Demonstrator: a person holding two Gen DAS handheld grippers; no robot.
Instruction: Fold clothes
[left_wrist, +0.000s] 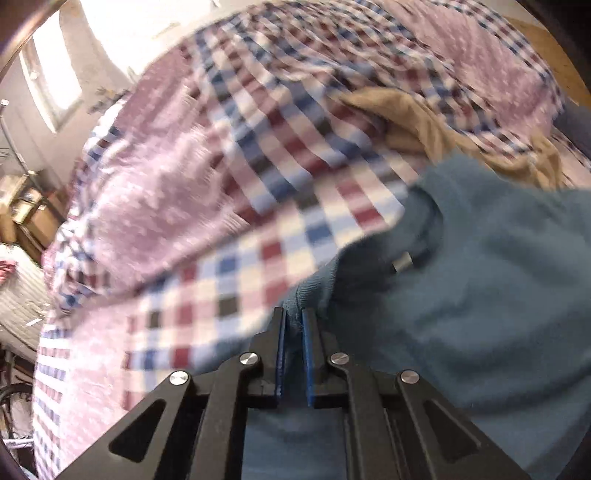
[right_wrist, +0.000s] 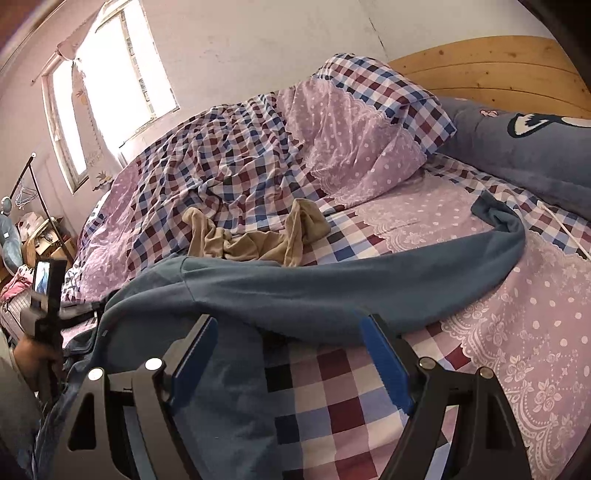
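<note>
A blue sweatshirt (left_wrist: 498, 295) lies on the checked bedspread (left_wrist: 229, 206). My left gripper (left_wrist: 293, 314) is shut on a ribbed edge of the blue sweatshirt near its neck. In the right wrist view the sweatshirt (right_wrist: 295, 291) stretches across the bed with one sleeve (right_wrist: 509, 229) reaching right. My right gripper (right_wrist: 290, 325) is open and empty, its jaws wide apart just in front of the sweatshirt's edge. A crumpled tan garment (right_wrist: 258, 240) lies behind the sweatshirt; it also shows in the left wrist view (left_wrist: 424, 125).
A checked and lilac pillow (right_wrist: 369, 122) and a blue-grey cushion (right_wrist: 517, 136) lie by the wooden headboard (right_wrist: 498, 70). A bunched checked quilt (right_wrist: 221, 158) sits at the back. The left hand-held gripper (right_wrist: 48, 295) shows at the left edge. A window (right_wrist: 110, 74) is at left.
</note>
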